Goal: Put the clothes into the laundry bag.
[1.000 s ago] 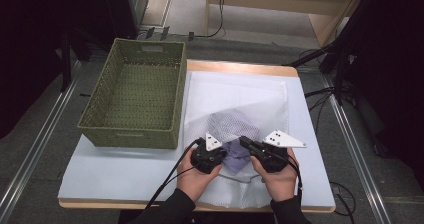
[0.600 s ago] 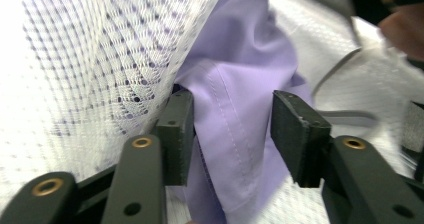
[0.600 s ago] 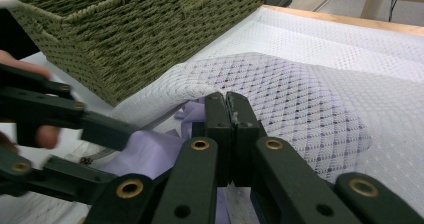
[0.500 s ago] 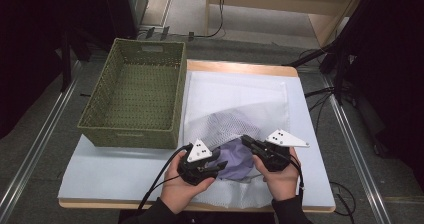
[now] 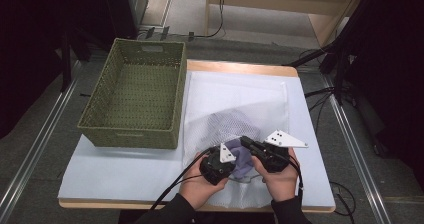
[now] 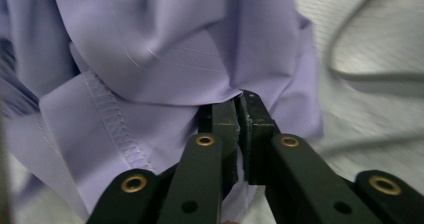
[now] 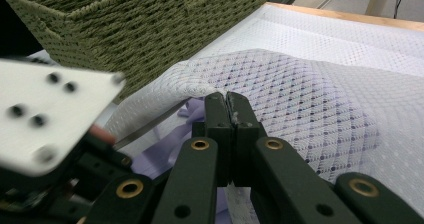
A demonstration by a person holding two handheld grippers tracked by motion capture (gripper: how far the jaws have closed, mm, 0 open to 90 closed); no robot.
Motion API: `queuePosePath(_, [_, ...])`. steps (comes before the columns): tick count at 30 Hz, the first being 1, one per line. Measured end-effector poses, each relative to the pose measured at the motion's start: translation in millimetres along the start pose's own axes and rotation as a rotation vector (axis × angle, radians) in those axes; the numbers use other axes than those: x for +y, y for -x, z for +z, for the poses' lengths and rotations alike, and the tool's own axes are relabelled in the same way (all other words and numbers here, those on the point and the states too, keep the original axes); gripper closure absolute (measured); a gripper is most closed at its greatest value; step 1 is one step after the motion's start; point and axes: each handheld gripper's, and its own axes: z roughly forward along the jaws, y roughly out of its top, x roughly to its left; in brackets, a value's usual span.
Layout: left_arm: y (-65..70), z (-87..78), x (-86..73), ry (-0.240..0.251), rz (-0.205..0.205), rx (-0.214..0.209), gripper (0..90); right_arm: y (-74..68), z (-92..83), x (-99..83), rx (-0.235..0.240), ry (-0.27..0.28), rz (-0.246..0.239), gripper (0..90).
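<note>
Two grippers work at the mesh laundry bag [image 5: 235, 101], the landmark here. The left gripper [image 6: 237, 101], whose jaws have just been closing, is clamped on a fold of the one lilac garment [image 6: 165, 49] at the bag's near opening. The right gripper [image 7: 231, 100] is clamped on the bag's mesh edge. Part of the garment lies inside the bag. One green woven basket [image 5: 135, 99] stands left of the bag on the surface [image 5: 115, 166].

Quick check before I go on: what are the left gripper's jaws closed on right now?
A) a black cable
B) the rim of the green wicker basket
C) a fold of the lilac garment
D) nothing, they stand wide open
C: in the left gripper view, the left gripper has its jaws pinched together on a fold of the lilac garment.
</note>
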Motion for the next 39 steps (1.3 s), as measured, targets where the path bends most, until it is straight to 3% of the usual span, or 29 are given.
queuePosePath(2, [-7.0, 3.7, 3.8, 0.010, -0.014, 0.053, 88.8, -0.2, -0.2, 0.1, -0.001, 0.001, 0.000, 90.0])
queuePosePath(3, [-9.1, 6.0, 5.8, 0.016, 0.001, 0.104, 88.9, -0.2, -0.4, 0.1, -0.002, 0.000, -0.002, 90.0])
queuePosePath(5, [-9.2, 9.5, 7.9, 0.035, 0.006, 0.151, 88.5, 0.0, -0.3, -0.3, -0.005, -0.002, 0.001, 90.0])
queuePosePath(6, [-8.7, 9.7, 8.5, 0.038, 0.003, 0.155, 86.6, 0.3, 0.1, -0.7, -0.007, -0.003, 0.000, 90.0])
queuePosePath(10, [-6.3, 2.1, 5.8, 0.087, -0.025, 0.088, 75.9, 0.9, -0.3, -1.5, -0.008, -0.009, 0.006, 90.0])
queuePosePath(15, [-7.3, -22.0, 0.2, 0.159, -0.058, -0.018, 64.8, 3.3, -1.4, -1.4, -0.012, -0.003, 0.011, 90.0])
queuePosePath(19, [-5.3, -44.8, -1.5, 0.192, -0.030, -0.034, 56.5, 3.3, -2.0, -1.0, -0.014, -0.002, 0.010, 90.0])
queuePosePath(23, [-4.9, -60.5, -3.8, 0.217, -0.061, -0.074, 56.2, 3.6, -1.7, -1.2, -0.017, -0.004, 0.015, 90.0])
queuePosePath(25, [0.4, -56.8, -4.4, 0.200, -0.047, -0.104, 59.2, 3.5, -1.1, -1.4, -0.016, -0.005, 0.015, 90.0])
queuePosePath(27, [6.5, -44.9, -4.8, 0.143, -0.023, -0.088, 63.4, 2.6, -0.9, -1.1, -0.016, -0.004, 0.013, 90.0])
queuePosePath(29, [6.4, -29.3, -4.6, 0.108, -0.043, -0.088, 65.1, 2.0, -1.4, -0.9, -0.014, -0.004, 0.007, 90.0])
queuePosePath(31, [4.7, -14.4, -2.8, 0.075, -0.070, -0.066, 67.5, 1.6, -1.7, -0.9, -0.014, -0.004, 0.008, 90.0])
queuePosePath(32, [5.1, -4.4, -0.3, 0.050, -0.084, -0.035, 68.1, 1.6, -1.7, -1.0, -0.014, -0.004, 0.007, 90.0])
queuePosePath(34, [9.2, 9.0, 5.1, 0.037, -0.061, 0.020, 71.3, 1.8, -0.7, -1.7, -0.013, -0.009, 0.008, 90.0])
queuePosePath(36, [10.7, 16.9, 10.7, 0.051, -0.057, 0.057, 76.6, 2.4, -0.1, -2.6, -0.012, -0.011, 0.012, 90.0])
queuePosePath(39, [2.1, 23.1, 16.6, 0.067, -0.072, 0.090, 86.3, 4.5, -1.4, -3.3, -0.018, -0.009, 0.011, 90.0])
